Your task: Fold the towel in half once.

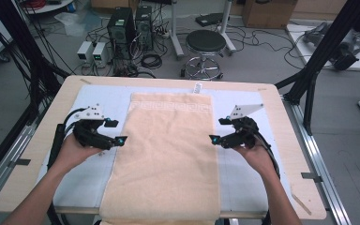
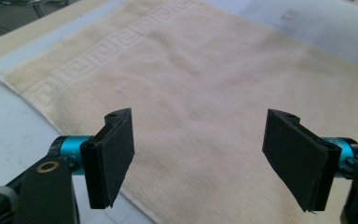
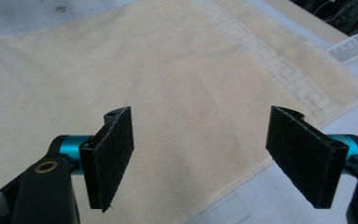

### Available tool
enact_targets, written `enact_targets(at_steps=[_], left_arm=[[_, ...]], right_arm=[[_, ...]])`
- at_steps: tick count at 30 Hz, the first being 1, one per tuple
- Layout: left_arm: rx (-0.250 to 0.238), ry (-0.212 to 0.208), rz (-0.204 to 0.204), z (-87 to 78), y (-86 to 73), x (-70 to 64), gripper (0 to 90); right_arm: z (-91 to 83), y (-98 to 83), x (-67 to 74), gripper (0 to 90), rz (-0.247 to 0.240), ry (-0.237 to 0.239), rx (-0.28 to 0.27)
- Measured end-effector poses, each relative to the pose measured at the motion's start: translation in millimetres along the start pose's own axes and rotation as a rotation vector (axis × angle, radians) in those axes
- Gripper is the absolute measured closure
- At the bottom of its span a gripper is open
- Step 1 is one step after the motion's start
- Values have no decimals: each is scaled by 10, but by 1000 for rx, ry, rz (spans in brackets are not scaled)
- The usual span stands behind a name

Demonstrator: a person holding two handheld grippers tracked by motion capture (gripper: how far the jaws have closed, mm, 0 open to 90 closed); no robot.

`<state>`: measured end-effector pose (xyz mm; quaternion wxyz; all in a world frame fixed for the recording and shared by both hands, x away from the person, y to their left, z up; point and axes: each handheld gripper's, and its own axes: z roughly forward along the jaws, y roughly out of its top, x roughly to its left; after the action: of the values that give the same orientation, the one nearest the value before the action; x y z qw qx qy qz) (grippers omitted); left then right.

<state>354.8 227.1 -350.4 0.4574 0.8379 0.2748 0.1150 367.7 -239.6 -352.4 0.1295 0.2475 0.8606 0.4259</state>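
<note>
A cream towel [image 1: 166, 154] with a key-pattern band at its far end lies flat along the middle of the table, its near end hanging over the front edge. My left gripper [image 1: 117, 132] hovers open at the towel's left edge, about halfway along. Facing it at the right edge, my right gripper [image 1: 218, 131] also stands open. In the left gripper view the towel [image 2: 205, 93] spreads beyond the gripper [image 2: 205, 158], nothing between the jaws. The right gripper view has the towel [image 3: 168, 79] with its white label [image 3: 352, 46] beyond the gripper [image 3: 205, 158], jaws wide and empty.
A pale blue mat [image 1: 89, 178] covers the wooden table [image 1: 37, 150] under the towel. Beyond the table stand a black stool [image 1: 205, 44], computer towers [image 1: 122, 28] and cables on the floor. Black frame posts [image 1: 316, 70] rise at the right.
</note>
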Motion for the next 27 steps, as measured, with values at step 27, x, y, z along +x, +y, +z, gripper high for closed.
enact_targets(at_steps=[27], left_arm=[[134,108,-80,902,-295,535,395]], right_arm=[[902,-188,-553,394,111,-86,181]])
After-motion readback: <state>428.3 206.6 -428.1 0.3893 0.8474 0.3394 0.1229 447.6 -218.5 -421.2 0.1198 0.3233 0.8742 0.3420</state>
